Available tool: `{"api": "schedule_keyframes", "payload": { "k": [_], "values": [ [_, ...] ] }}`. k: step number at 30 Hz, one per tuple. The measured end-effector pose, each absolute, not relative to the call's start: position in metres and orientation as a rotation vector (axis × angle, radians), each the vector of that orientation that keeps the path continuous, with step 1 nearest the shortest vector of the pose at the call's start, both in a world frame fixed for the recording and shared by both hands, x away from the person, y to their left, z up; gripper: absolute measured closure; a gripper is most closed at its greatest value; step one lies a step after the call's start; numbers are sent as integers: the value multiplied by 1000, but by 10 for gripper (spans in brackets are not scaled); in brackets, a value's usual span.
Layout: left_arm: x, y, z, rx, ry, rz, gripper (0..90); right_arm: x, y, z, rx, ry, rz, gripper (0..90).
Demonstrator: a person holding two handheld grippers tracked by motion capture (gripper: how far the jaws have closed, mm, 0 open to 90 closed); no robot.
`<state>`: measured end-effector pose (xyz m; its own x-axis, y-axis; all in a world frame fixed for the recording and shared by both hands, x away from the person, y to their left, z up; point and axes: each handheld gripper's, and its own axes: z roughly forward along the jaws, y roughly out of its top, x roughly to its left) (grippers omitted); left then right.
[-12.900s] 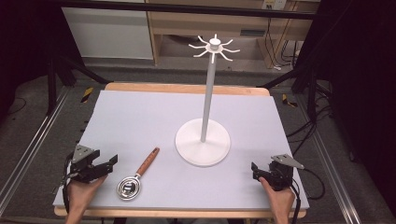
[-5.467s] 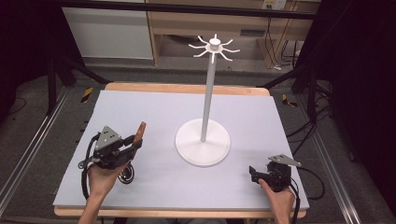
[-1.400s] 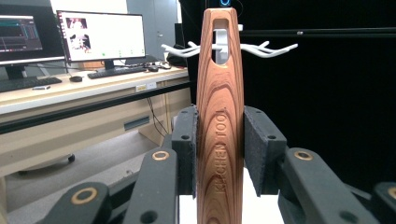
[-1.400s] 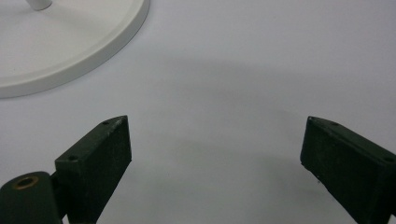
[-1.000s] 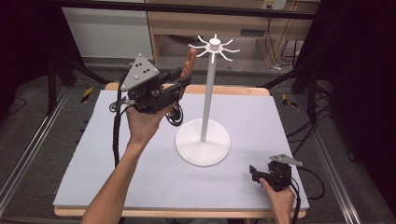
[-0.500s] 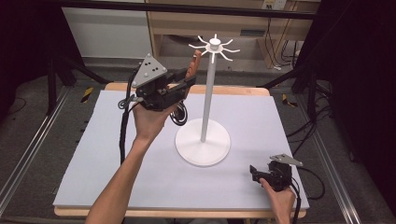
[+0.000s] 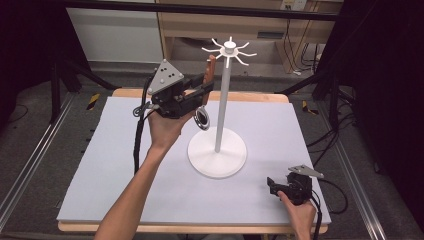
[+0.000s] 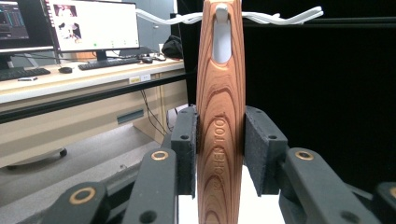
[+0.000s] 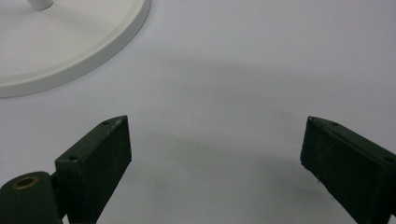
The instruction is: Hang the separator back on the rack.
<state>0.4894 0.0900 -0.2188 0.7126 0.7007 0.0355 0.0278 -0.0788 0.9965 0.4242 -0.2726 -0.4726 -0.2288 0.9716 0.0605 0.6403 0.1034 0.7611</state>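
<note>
The left claw (image 8: 219,154) is clamped on the wooden handle (image 8: 219,116) of a small kitchen tool. It holds the handle straight up, high over the surface (image 7: 125,165). At the top of the handle is a hole (image 8: 221,44), and a white hook (image 8: 221,11) of the stand (image 7: 220,115) sits right at that hole. The tool's round metal end (image 7: 202,118) hangs down beside the stand's pole. It looks like the tool is about to be hung on the hook. If the claw lets go before the hook is well inside the hole, the tool could fall and hit the stand's base. A push to the side could also tip the tall stand. The right claw (image 9: 215,154) is apart and holds nothing, low on the surface near the stand's base.
</note>
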Motion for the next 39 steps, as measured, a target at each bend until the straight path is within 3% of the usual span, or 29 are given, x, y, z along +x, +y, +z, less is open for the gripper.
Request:
{"api": "schedule_keyframes", "payload": {
  "k": [11,21,39],
  "values": [
    [492,87,-221,1564,617,620,629,424,-271,-473,1582,1929,948,91],
    [485,91,-226,1587,618,623,540,424,-271,-473,1570,1931,942,91],
    [459,138,-267,1674,678,631,356,424,-270,-473,1564,1931,945,91]
  ]
}}
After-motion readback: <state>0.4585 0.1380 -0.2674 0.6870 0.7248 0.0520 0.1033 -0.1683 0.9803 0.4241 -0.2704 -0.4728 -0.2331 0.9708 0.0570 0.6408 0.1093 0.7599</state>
